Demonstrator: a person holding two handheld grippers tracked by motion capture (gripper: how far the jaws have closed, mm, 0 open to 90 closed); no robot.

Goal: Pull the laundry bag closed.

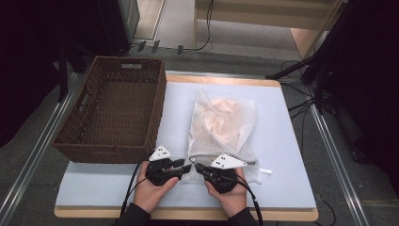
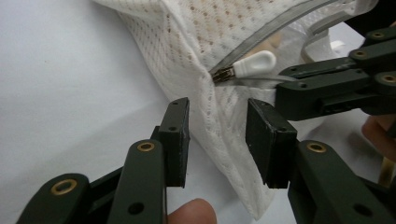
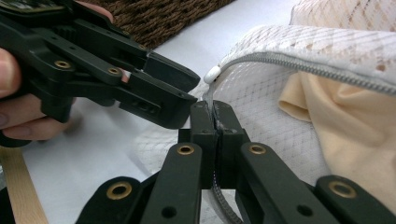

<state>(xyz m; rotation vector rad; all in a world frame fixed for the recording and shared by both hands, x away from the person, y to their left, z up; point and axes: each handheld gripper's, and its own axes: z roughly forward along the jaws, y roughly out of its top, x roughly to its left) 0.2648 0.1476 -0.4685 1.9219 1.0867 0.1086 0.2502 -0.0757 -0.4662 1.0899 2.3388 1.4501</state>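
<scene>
A white mesh laundry bag (image 1: 223, 125) with a peach garment (image 3: 355, 126) inside lies on the table's pale mat, its zipper end towards me. My right gripper (image 3: 215, 126) is shut on the bag's zipper edge (image 3: 303, 65), just below the white zipper pull (image 3: 212, 73). My left gripper (image 2: 217, 105) is open, with the bag's mesh corner (image 2: 219, 140) hanging loose between its pads. The white pull (image 2: 254, 63) and the right gripper (image 2: 282, 86) sit just beyond it. In the high view the left gripper (image 1: 186, 165) and the right gripper (image 1: 197, 167) nearly meet at the bag's near left corner.
A brown wicker basket (image 1: 75, 125) stands at the table's left and holds nothing that I can see. The pale mat (image 1: 282, 141) covers a wooden table whose front edge is by my wrists. Cables and stand legs lie on the floor to the right.
</scene>
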